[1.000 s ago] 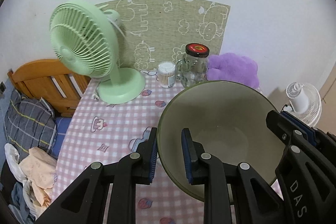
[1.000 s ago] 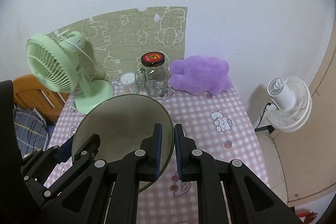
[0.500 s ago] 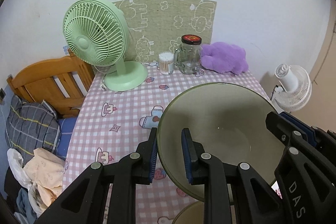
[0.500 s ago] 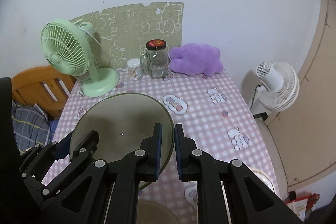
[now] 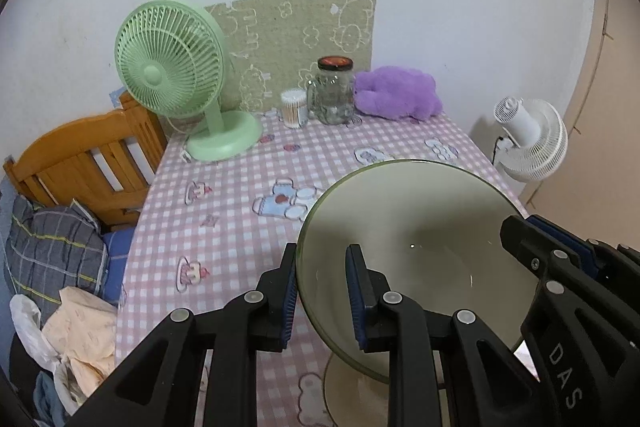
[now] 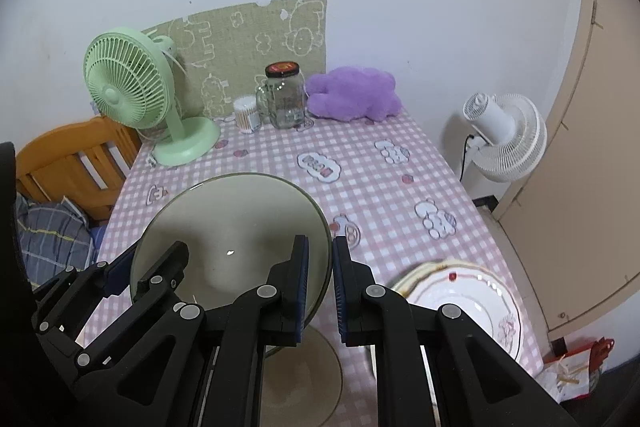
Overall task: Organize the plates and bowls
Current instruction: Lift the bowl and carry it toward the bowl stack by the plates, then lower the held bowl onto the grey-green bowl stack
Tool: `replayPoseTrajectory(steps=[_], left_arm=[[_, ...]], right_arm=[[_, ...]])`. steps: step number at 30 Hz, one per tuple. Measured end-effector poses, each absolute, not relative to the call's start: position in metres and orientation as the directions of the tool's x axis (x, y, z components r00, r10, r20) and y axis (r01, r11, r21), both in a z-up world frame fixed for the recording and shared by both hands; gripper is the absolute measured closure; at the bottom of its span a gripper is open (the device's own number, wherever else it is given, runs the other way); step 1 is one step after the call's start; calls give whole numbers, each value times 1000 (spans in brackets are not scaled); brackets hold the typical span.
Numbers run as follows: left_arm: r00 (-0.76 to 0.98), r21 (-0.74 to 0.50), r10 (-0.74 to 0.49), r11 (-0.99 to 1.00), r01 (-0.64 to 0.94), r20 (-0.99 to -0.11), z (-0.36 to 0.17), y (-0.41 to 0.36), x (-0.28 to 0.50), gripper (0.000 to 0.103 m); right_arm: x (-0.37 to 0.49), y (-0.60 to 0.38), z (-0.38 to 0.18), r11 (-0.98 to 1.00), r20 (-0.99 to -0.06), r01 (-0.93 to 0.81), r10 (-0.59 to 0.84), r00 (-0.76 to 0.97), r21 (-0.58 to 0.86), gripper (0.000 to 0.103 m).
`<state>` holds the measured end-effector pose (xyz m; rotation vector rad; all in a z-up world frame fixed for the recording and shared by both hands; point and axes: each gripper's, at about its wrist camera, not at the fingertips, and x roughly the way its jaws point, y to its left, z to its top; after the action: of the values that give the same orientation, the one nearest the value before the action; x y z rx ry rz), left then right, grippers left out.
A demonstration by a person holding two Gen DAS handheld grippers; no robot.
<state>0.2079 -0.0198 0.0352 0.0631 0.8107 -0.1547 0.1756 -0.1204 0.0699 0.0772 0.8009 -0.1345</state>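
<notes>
Left gripper and right gripper clamp opposite rims of the olive-green glazed bowl, held above a beige dish (unstacked); white gold-rimmed plates beside.

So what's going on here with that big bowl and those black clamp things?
A person is holding a two-finger tool in each hand, and both are clamped on the rim of one large olive-green bowl, the left tool on one side and the right tool on the opposite side. The bowl is lifted above the pink checked tablecloth. Just below it sits another beige dish, and white gold-rimmed plates lie beside that.
</notes>
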Motion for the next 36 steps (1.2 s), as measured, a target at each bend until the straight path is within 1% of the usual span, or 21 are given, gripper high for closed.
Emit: replayPoseTrajectory(steps=[7,20,28,36], left_arm=[[629,-17,-157,975,223,-762,14,-21,192,84],[528,-20,-166,962,271,-833,-18,-22,179,84],[472,-27,-150,966,256,-869,-35,-20,181,84],[487,10,-118,968,252,-866,-40,-21,181,83]], right_arm=[[157,-126,48,987,-758,161,-94,646,15,88],[146,-127,9,984,-838,177,-86,539,13,88],[150,-124,-10,985,-875,171,-80,478,4,88],[153,-123,-21,987,-889,160,-62,453,13,88]])
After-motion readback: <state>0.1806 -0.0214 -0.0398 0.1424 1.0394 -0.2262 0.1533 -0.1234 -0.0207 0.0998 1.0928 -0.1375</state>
